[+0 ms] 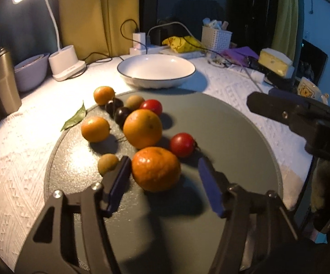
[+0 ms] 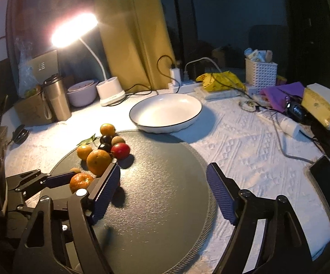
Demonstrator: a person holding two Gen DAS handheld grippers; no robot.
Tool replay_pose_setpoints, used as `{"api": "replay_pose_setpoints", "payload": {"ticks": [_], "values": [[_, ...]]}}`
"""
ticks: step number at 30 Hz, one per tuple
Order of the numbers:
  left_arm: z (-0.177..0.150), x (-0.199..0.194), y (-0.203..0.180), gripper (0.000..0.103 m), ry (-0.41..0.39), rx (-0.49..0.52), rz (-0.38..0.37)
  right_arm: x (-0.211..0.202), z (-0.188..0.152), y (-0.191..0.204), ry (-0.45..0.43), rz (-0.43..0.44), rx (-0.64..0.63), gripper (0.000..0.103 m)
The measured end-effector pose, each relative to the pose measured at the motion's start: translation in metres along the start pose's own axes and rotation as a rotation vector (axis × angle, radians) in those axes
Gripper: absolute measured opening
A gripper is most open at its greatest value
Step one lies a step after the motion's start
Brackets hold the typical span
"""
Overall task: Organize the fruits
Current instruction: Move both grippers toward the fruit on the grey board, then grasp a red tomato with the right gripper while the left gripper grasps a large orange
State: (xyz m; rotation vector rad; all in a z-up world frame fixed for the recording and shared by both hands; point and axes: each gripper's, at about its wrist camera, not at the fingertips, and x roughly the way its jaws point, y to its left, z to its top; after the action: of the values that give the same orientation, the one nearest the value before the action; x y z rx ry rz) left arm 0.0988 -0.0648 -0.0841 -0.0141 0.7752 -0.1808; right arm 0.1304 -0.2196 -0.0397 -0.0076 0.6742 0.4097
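We work on a worktop (image 2: pixel 244 150) covered with a white textured cloth, lit by a desk lamp (image 2: pixel 74 32) at the far left, with yellow curtains behind. A round grey mat (image 1: pixel 222 137) lies at the near middle.

Our left gripper (image 1: pixel 165 173) points down at the mat with its blue-padded fingers (image 1: pixel 117 182) apart, straddling the nearest mandarin (image 1: pixel 156 168). The left pad sits just beside the fruit, perhaps touching it; the right pad stands clear of it, so nothing is clamped. Our right gripper (image 2: pixel 165 185) hovers over the bare right part of the mat, its fingers (image 2: pixel 220 194) spread wide with nothing between them.

Outward from the left fingers, a small brownish fruit (image 1: pixel 108 164) lies just left of the near mandarin, and a red tomato (image 1: pixel 182 144) just beyond it to the right. A larger orange (image 1: pixel 142 128) sits behind, with a small orange (image 1: pixel 95 129) to its left and a green leaf (image 1: pixel 75 118) on the mat's edge. Farther on come two dark plums (image 1: pixel 117 110), a second brownish fruit (image 1: pixel 134 101), another red tomato (image 1: pixel 151 106) and a third small orange (image 1: pixel 104 95).

Beyond the mat stands an empty white bowl (image 1: pixel 155 70) with a dark rim. A steel tumbler (image 1: pixel 1 82) and a lilac bowl (image 1: pixel 31 73) stand at the far left, and a power strip (image 2: pixel 183 86), a yellow bag (image 2: pixel 220 80), a white basket (image 2: pixel 261 70), purple cloth (image 2: pixel 281 93) and a tissue box (image 2: pixel 322 107) line the far right.
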Motion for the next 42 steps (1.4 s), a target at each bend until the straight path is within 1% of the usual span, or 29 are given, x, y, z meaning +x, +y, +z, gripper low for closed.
{"api": "replay_pose_setpoints", "payload": {"ticks": [3, 4, 9, 11, 14, 18, 19, 20, 21, 25, 29, 32, 33, 34, 35, 42], "values": [[0.0, 0.001, 0.005, 0.048, 0.001, -0.013, 0.013, 0.004, 0.0, 0.005, 0.014, 0.02, -0.008, 0.079], [-0.001, 0.0, 0.008, 0.046, -0.001, -0.018, 0.009, 0.006, -0.001, 0.007, 0.02, 0.028, -0.009, 0.079], [-0.003, -0.005, 0.013, 0.046, -0.005, -0.023, -0.013, 0.018, -0.004, 0.019, 0.073, 0.092, -0.031, 0.077], [-0.003, -0.008, 0.016, 0.045, -0.012, -0.028, -0.013, 0.023, -0.005, 0.025, 0.097, 0.111, -0.037, 0.07], [-0.002, -0.013, 0.022, 0.045, -0.027, -0.039, -0.009, 0.03, -0.007, 0.033, 0.125, 0.123, -0.051, 0.063], [0.002, -0.023, 0.033, 0.045, -0.06, -0.057, -0.008, 0.039, -0.008, 0.042, 0.156, 0.13, -0.072, 0.059], [0.003, -0.025, 0.035, 0.045, -0.065, -0.06, -0.008, 0.042, -0.007, 0.045, 0.165, 0.134, -0.077, 0.056], [0.003, -0.027, 0.038, 0.045, -0.072, -0.064, -0.007, 0.044, -0.007, 0.047, 0.175, 0.137, -0.084, 0.05], [0.004, -0.028, 0.04, 0.045, -0.077, -0.067, -0.006, 0.047, -0.007, 0.049, 0.183, 0.137, -0.09, 0.048], [0.005, -0.029, 0.048, 0.045, -0.086, -0.079, -0.004, 0.055, -0.006, 0.058, 0.214, 0.142, -0.113, 0.046], [0.007, -0.031, 0.053, 0.045, -0.097, -0.086, -0.004, 0.066, -0.006, 0.061, 0.254, 0.135, -0.121, 0.046], [0.01, -0.032, 0.056, 0.045, -0.107, -0.087, -0.003, 0.071, -0.006, 0.064, 0.267, 0.133, -0.132, 0.045], [0.011, -0.032, 0.056, 0.045, -0.11, -0.086, -0.002, 0.073, -0.006, 0.064, 0.273, 0.136, -0.132, 0.043], [0.011, -0.032, 0.057, 0.045, -0.113, -0.086, -0.001, 0.075, -0.007, 0.065, 0.28, 0.142, -0.131, 0.033], [0.012, -0.032, 0.057, 0.045, -0.115, -0.085, -0.001, 0.077, -0.007, 0.065, 0.287, 0.143, -0.131, 0.03], [0.023, -0.032, 0.059, 0.045, -0.137, -0.07, 0.016, 0.076, -0.001, 0.063, 0.271, 0.147, -0.122, 0.03]]}}
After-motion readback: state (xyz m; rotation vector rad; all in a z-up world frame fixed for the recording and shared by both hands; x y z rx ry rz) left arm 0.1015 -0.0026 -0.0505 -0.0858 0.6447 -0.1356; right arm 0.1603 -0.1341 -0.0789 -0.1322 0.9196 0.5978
